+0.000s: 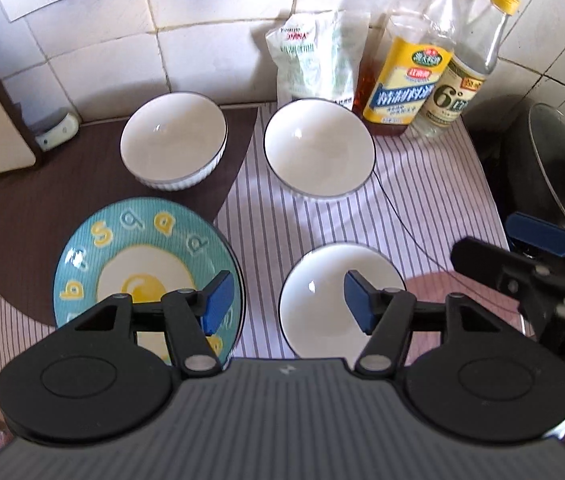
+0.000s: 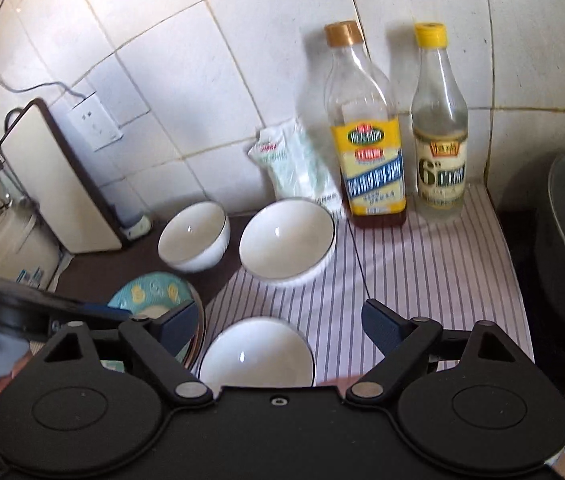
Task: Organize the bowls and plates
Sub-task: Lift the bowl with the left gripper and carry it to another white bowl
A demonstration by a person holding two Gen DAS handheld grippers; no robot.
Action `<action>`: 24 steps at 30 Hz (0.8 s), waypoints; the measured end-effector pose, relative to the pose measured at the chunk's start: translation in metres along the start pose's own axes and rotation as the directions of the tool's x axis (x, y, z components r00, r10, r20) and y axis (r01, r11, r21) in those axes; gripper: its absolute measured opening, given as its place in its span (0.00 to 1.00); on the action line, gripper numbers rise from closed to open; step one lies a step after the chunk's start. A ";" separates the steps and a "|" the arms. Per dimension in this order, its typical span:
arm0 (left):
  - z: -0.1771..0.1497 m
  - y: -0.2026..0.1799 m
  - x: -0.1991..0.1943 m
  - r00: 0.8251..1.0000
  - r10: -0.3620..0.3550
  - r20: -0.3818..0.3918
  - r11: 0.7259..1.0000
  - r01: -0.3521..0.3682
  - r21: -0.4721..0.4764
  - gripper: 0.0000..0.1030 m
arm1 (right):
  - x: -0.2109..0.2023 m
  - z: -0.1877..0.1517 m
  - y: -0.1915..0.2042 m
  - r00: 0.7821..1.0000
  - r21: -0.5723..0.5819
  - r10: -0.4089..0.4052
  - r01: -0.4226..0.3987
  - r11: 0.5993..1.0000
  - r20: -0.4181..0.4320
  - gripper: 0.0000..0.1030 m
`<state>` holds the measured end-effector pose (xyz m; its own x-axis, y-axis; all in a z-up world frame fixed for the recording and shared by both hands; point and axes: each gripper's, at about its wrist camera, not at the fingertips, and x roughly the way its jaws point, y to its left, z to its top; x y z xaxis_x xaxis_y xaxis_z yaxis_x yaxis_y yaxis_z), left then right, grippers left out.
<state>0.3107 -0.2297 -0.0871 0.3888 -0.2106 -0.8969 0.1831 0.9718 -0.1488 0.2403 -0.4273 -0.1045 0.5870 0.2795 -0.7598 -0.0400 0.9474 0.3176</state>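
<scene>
A teal plate (image 1: 142, 264) with a fried-egg picture and yellow letters lies at the front left. Three white bowls with dark rims stand upright: one at the back left (image 1: 172, 140), one at the back right (image 1: 318, 148) and a smaller one (image 1: 338, 300) in front. My left gripper (image 1: 287, 300) hangs open above the gap between the plate and the small bowl, holding nothing. My right gripper (image 2: 282, 320) is open and empty, high over the small bowl (image 2: 258, 354). In the left wrist view it reaches in from the right edge (image 1: 514, 248).
Two bottles (image 1: 406, 76) (image 1: 462, 84) and a white bag (image 1: 314, 60) stand against the tiled wall. A dark wok with a glass lid (image 1: 562, 176) is at the right. A cutting board (image 2: 58, 180) leans at the left. A striped cloth (image 1: 422, 200) covers the counter.
</scene>
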 end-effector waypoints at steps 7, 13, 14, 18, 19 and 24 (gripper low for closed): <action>0.029 0.016 0.032 0.999 0.021 0.024 0.997 -0.019 -0.070 0.57 | 0.048 0.034 -0.012 0.996 0.165 0.019 -0.004 0.986 -0.093 0.75; 0.049 0.027 0.078 1.000 0.031 0.002 0.990 -0.030 -0.139 0.56 | 0.095 0.044 -0.040 0.989 0.343 0.067 -0.018 0.939 -0.131 0.72; 0.051 0.027 0.086 0.999 0.035 -0.011 0.989 -0.036 -0.141 0.56 | 0.103 0.045 -0.042 0.989 0.348 0.049 0.003 0.938 -0.140 0.71; 0.059 0.023 0.112 0.999 0.035 -0.024 0.988 -0.038 -0.147 0.55 | 0.137 0.043 -0.057 0.986 0.386 0.027 0.040 0.922 -0.165 0.56; 0.060 0.022 0.117 0.999 0.031 -0.021 0.988 -0.034 -0.148 0.55 | 0.144 0.042 -0.061 0.985 0.402 0.036 0.036 0.915 -0.170 0.55; 0.066 0.017 0.136 0.996 0.090 -0.014 0.982 -0.091 -0.168 0.55 | 0.163 0.040 -0.067 0.984 0.418 0.019 0.058 0.907 -0.179 0.42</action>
<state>0.4258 -0.2491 -0.1839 0.3905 -0.1212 -0.9126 -0.0072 0.9909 -0.1347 0.3711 -0.4510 -0.2267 0.4322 0.3210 -0.8427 0.3361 0.8098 0.4809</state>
